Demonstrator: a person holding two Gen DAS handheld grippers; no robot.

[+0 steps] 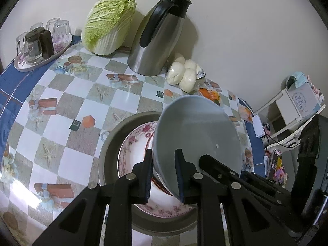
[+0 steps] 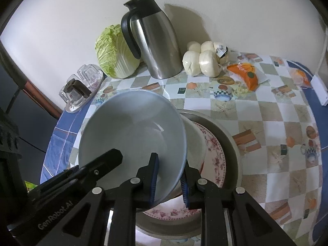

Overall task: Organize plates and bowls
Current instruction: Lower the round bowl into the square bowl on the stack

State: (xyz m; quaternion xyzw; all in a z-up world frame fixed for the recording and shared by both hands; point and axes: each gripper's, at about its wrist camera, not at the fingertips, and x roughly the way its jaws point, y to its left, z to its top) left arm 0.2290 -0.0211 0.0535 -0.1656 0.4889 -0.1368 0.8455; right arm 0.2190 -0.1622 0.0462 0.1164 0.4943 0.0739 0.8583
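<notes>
Item: grey bowl (image 1: 196,135), tilted, rim clamped by left hand-held gripper (image 1: 164,172) and right hand-held gripper (image 2: 170,176), above floral plate (image 1: 131,153) in metal basin (image 1: 110,143) at desk (image 1: 61,110) near edge. Step: stacking. Next: level, lower squarely. Surroundings: kettle (image 1: 157,39), cabbage (image 1: 108,24), buns (image 1: 184,73), well apart; nothing obstructs.

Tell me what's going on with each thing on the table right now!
Bowl: tilted, empty, held by its rim from both sides over the plate.
Left gripper: shut on the bowl's rim.
Right gripper: shut on the bowl's rim.
Plate: lying inside the grey pan.
Jug: upright, lid on.
Cabbage: whole, against the wall.
Buns: bagged.
Glasses: upside down on a tray.
</notes>
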